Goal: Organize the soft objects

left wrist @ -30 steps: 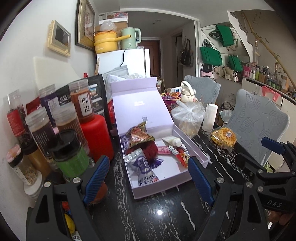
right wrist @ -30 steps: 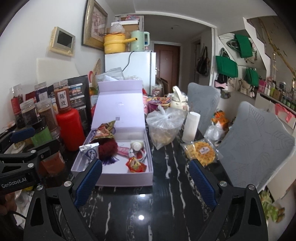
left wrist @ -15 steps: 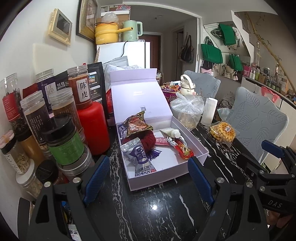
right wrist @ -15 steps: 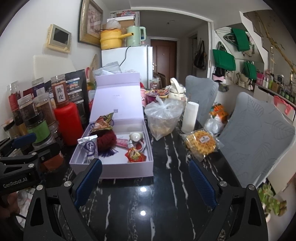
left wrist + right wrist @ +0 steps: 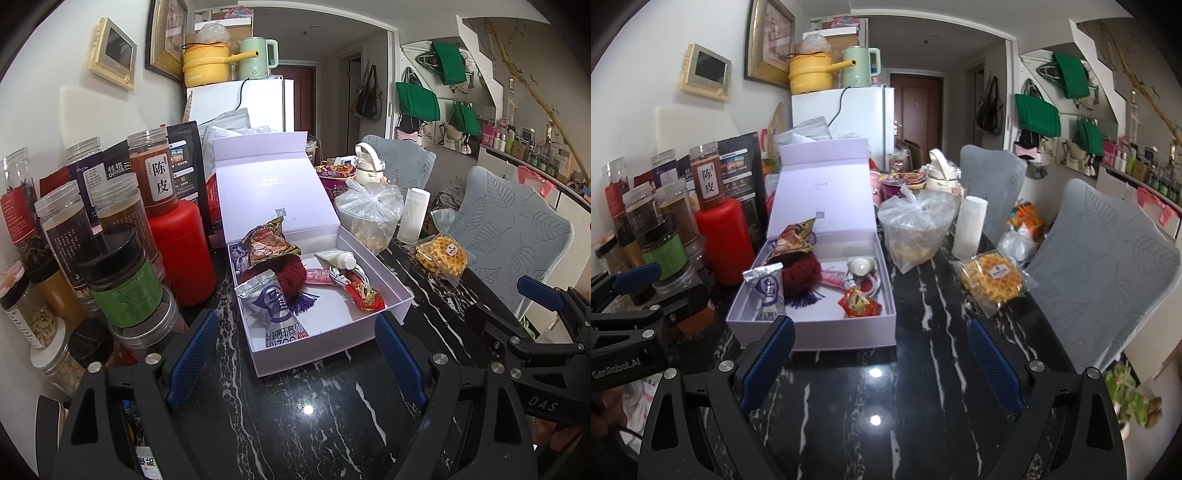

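An open lilac box (image 5: 391,291) (image 5: 846,336) stands on the black marble table, lid up. It holds a silver-purple snack pouch (image 5: 275,312) (image 5: 767,291), a dark red knitted piece (image 5: 291,275) (image 5: 801,273), a brown snack bag (image 5: 267,243), a white tube (image 5: 338,258) and a red wrapper (image 5: 365,295) (image 5: 858,302). A packed waffle (image 5: 441,254) (image 5: 991,275) lies on the table right of the box. My left gripper (image 5: 295,365) is open and empty before the box. My right gripper (image 5: 882,365) is open and empty, near the box's front right corner.
Several jars (image 5: 122,280) and a red bottle (image 5: 181,251) crowd the table's left side. A tied plastic bag (image 5: 371,214) (image 5: 916,229) and a white roll (image 5: 969,227) stand behind the box. Two grey chairs (image 5: 1104,266) line the right edge.
Both grippers have drawn back and risen a little from the box, so more of the table shows in front. Both stay open and empty.
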Action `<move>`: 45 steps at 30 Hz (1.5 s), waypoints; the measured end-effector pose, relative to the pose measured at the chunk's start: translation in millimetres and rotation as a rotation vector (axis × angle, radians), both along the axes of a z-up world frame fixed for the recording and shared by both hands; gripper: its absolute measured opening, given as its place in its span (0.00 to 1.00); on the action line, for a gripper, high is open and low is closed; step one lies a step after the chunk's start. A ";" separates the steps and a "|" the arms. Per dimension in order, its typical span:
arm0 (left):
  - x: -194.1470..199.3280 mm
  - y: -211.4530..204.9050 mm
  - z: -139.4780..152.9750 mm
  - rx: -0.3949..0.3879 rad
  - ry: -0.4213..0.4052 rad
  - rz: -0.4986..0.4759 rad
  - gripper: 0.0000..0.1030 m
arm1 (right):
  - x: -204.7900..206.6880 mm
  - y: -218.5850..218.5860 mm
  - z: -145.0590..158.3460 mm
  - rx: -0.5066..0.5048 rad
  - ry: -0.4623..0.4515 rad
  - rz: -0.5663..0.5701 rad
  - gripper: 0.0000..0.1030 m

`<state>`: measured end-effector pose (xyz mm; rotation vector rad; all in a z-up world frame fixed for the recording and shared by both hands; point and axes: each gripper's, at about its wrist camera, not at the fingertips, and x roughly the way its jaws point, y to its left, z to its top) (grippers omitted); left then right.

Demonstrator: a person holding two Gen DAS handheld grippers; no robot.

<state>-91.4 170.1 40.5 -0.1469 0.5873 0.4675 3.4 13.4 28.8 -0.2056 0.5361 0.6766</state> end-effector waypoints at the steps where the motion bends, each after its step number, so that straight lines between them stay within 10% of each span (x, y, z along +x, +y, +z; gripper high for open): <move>1: 0.2 -0.1 0.1 -0.001 0.001 0.000 0.84 | -0.1 -0.2 0.0 0.001 -0.001 0.000 0.93; 45: 6.4 4.6 -11.5 -0.013 0.054 0.001 0.84 | 0.4 -0.5 -5.8 -0.021 -0.005 -0.012 0.93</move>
